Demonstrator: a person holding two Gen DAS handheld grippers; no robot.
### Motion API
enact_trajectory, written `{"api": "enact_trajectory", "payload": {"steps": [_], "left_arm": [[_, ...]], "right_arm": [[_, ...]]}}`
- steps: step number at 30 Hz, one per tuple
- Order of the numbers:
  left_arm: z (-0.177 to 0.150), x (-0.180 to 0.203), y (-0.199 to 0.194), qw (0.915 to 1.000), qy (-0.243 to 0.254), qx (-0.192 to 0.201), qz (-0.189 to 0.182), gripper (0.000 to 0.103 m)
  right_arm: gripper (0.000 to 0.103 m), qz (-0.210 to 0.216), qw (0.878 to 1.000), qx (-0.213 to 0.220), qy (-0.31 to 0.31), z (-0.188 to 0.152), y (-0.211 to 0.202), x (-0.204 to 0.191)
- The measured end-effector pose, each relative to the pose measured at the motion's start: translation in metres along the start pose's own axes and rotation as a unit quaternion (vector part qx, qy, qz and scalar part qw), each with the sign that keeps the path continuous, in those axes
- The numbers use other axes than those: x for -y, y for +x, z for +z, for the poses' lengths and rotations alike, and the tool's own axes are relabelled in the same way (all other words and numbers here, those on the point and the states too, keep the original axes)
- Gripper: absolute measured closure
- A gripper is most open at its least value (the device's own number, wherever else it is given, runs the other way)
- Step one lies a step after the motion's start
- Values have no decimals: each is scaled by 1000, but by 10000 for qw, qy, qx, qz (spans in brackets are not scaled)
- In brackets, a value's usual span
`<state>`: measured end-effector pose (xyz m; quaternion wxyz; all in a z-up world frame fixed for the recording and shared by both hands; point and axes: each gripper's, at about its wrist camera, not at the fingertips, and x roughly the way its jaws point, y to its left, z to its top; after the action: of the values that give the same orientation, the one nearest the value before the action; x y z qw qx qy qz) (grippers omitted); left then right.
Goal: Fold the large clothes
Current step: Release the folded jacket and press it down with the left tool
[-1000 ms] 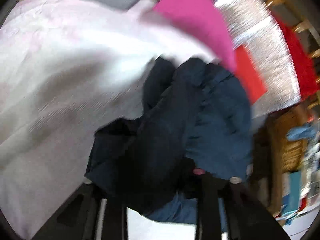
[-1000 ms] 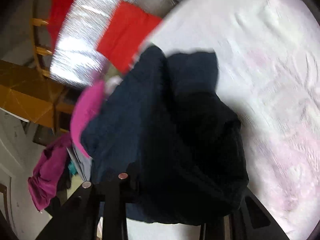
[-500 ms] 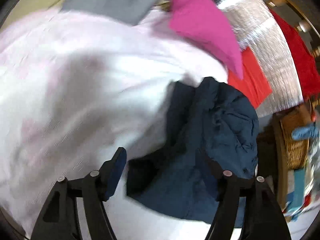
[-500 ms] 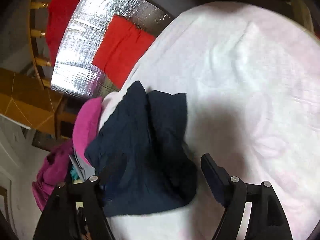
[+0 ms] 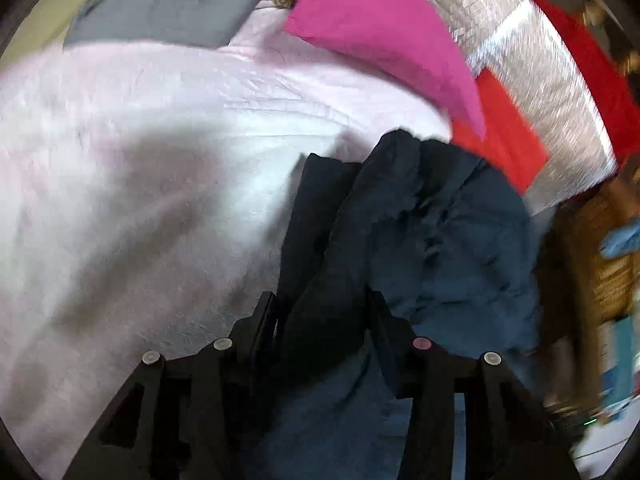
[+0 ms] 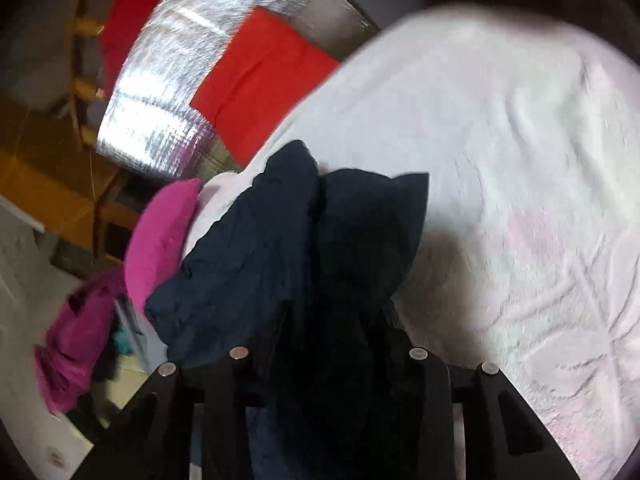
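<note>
A dark navy garment (image 5: 440,240) lies crumpled on a pale pink quilted bed cover (image 5: 160,140). In the left wrist view my left gripper (image 5: 322,308) has a bunched fold of it filling the gap between its black fingers, and the jaws are closing. From the right wrist view, the same garment (image 6: 280,240) rises from my right gripper (image 6: 340,320). Its jaws are closing on the cloth, which drapes over both fingers and hides their tips. The bed cover (image 6: 500,160) spreads to the right.
A pink pillow (image 5: 380,28) and a grey cloth (image 5: 172,4) lie at the far end of the bed. Beside the bed are a red cloth (image 5: 500,132) on a silver foil mat (image 5: 532,60), a wicker basket (image 5: 612,276) and a magenta garment (image 6: 76,340).
Half a second ago both grippers stood open with the navy garment lying loose on the bed. Now both have closed on its folds again and shifted over it.
</note>
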<state>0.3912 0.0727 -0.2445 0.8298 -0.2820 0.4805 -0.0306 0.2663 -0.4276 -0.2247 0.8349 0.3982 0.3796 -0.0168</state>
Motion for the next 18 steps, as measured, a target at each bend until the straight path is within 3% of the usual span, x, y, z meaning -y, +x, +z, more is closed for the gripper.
{"api": "enact_trajectory", "payload": {"steps": [2, 6, 9, 12, 15, 18], "left_arm": [[-4, -1, 10, 9995, 78, -127, 268, 34], [-1, -11, 5, 9994, -293, -158, 85, 31], [-1, -9, -19, 9992, -188, 286, 208, 32], [-1, 3, -39, 9959, 1, 833, 340, 32], [-6, 13, -52, 9905, 160, 1289, 458, 31], [2, 21, -43, 9899, 379, 1241, 579, 31]], "right_arm": [[56, -488, 9985, -226, 64, -4, 16, 7], [50, -399, 9975, -332, 484, -4, 17, 17], [47, -577, 9973, 30, 462, -5, -5, 10], [38, -812, 9937, 728, 271, -5, -37, 0], [38, -696, 9899, 1231, -8, -8, -57, -15], [56, -298, 9934, 980, -521, -18, -44, -50]]}}
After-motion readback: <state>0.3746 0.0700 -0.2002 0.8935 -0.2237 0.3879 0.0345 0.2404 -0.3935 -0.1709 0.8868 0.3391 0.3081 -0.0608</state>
